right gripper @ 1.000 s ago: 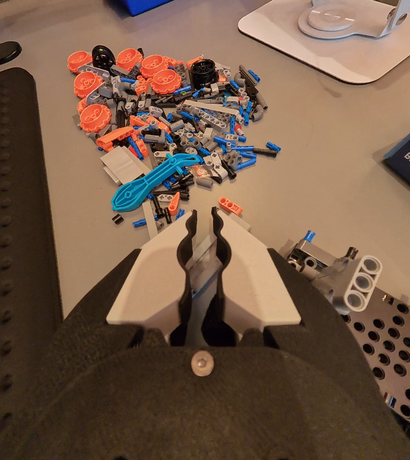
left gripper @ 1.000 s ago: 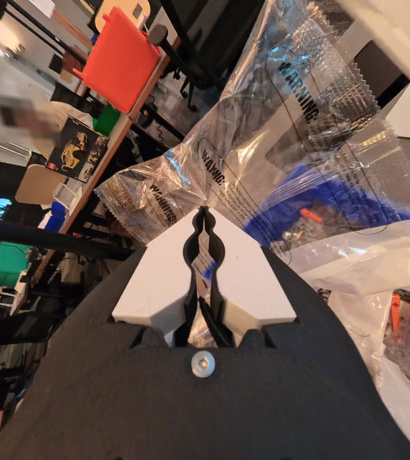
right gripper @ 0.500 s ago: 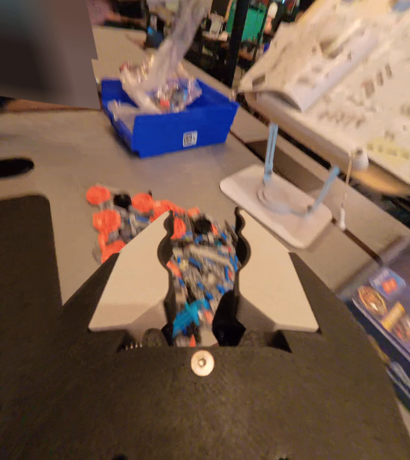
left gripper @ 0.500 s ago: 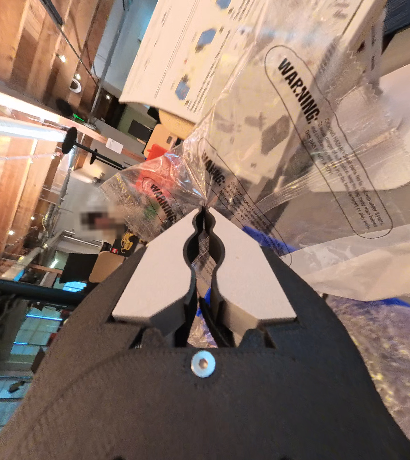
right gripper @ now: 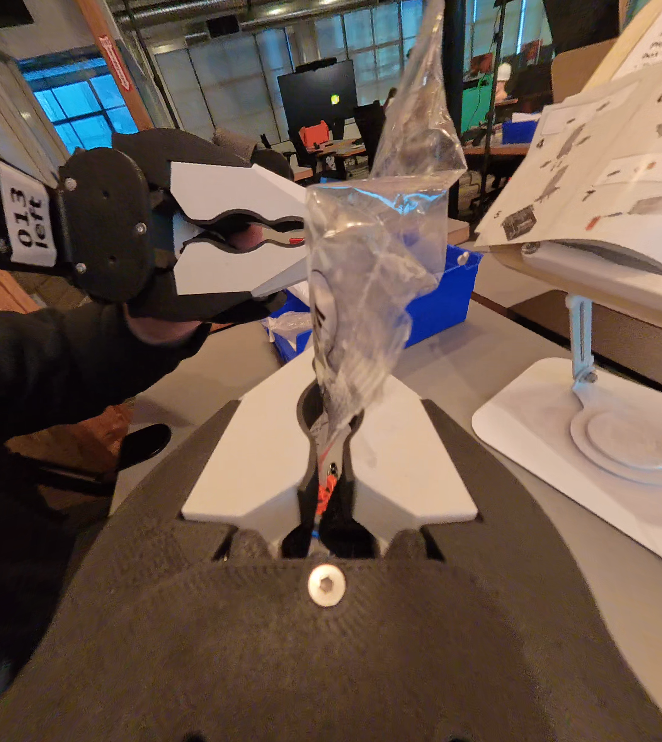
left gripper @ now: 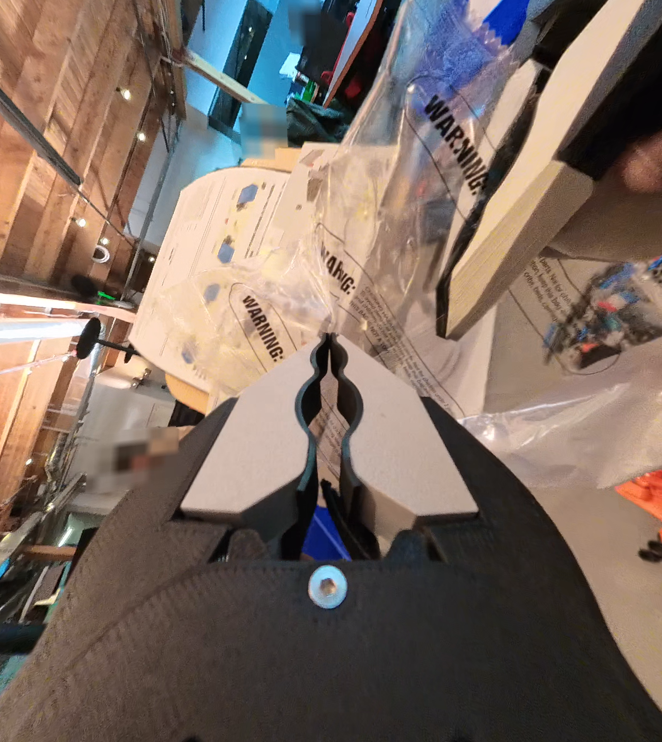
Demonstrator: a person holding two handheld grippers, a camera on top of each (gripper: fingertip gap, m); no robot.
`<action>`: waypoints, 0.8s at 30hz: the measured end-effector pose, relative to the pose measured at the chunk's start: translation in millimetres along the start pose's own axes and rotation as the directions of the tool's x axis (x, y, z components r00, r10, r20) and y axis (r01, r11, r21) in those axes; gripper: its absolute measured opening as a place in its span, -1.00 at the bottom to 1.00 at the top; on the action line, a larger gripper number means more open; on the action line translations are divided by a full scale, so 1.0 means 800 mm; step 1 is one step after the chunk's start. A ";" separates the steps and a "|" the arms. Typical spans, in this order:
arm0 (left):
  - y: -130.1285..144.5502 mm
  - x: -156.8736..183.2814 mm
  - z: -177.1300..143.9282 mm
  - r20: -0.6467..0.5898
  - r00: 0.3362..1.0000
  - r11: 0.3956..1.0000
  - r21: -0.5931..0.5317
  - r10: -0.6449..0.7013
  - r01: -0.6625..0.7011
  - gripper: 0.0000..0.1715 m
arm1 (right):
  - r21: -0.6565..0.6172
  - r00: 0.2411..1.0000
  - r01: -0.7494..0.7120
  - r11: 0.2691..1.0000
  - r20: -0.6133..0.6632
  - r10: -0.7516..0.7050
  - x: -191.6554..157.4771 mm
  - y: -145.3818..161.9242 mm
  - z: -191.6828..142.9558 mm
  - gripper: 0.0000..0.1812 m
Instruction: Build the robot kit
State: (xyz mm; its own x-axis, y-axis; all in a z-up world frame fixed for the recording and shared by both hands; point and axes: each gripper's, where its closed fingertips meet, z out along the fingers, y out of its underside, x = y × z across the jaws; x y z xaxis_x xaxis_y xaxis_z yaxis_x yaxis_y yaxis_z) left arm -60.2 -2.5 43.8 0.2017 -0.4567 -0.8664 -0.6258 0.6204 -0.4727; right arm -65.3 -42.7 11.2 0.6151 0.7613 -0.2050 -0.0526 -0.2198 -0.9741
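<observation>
Jaws pinching clear bag (right gripper: 365, 281), blue bin (right gripper: 437, 297) behind

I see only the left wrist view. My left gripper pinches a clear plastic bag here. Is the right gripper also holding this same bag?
Observer: Yes. In the right wrist view the right gripper is shut on the lower end of the clear plastic bag.
Operator: Where is my left gripper relative to it?
Observer: The left gripper comes in from the left and pinches the bag's side edge, higher than the right gripper.
Operator: Is anything visible where the right gripper holds?
Observer: A small orange piece shows low between its fingers; whether it sits inside the bag I cannot tell.
</observation>
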 end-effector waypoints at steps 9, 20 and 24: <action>-0.025 -0.030 0.000 0.009 0.998 0.994 0.083 -0.066 0.065 -0.84 | 0.062 0.966 -0.038 0.997 -0.254 0.053 0.127 -0.068 -0.195 -1.00; 0.072 -0.042 -0.009 0.054 0.996 0.990 -0.125 -0.065 0.072 -0.86 | 0.182 0.715 -0.164 0.969 -0.655 0.244 0.434 -0.084 -0.502 -1.00; 0.108 -0.058 -0.026 0.097 0.991 0.974 -0.195 -0.097 0.115 -0.86 | 0.238 0.603 -0.289 0.927 -0.708 0.369 0.507 -0.041 -0.550 -1.00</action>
State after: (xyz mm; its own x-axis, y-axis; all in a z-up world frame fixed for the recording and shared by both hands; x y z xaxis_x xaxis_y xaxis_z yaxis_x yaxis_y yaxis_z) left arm -139.2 59.0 46.9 0.3338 -0.4509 -0.8278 -0.7331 0.4278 -0.5287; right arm 532.0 4.6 2.1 0.9080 -0.0539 -0.4156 -0.4133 -0.2785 -0.8669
